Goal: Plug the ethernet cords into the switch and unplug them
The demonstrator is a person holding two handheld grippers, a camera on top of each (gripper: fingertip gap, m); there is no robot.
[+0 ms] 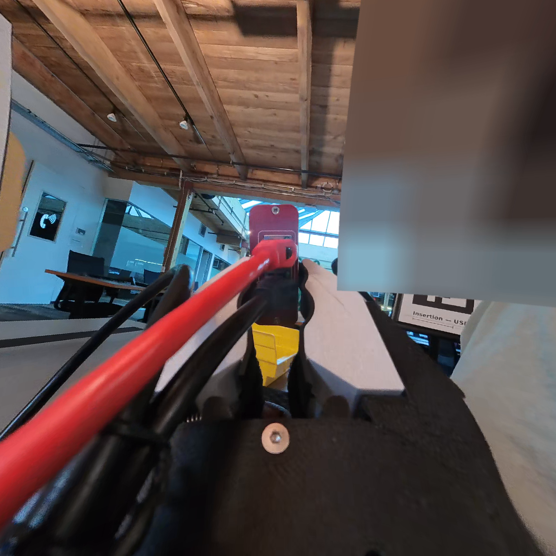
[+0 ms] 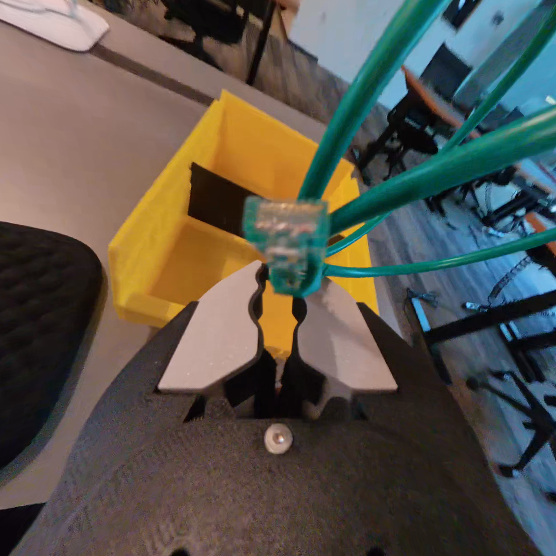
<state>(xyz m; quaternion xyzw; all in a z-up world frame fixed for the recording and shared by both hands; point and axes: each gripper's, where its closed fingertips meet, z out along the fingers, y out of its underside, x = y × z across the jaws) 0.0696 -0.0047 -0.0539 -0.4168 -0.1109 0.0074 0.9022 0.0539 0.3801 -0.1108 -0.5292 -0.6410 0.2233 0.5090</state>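
Left gripper (image 1: 272, 288): fingers clenched on red switch (image 1: 273, 228), raised off the table; red cord (image 1: 144, 343) plugged in. Right gripper (image 2: 278, 278): fingers clamp green cord plug (image 2: 285, 237) over yellow bin (image 2: 168, 228), unplugged; insertion judged pending

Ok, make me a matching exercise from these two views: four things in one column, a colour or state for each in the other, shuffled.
Things
1. red cable
2. green cable
3. bin
4. red device

Descriptions
A. yellow, standing open on the grey table
B. plug held at the right gripper tips
C. connector sitting against the red device's face
D. clamped in the left gripper

Pairs: 1-C, 2-B, 3-A, 4-D
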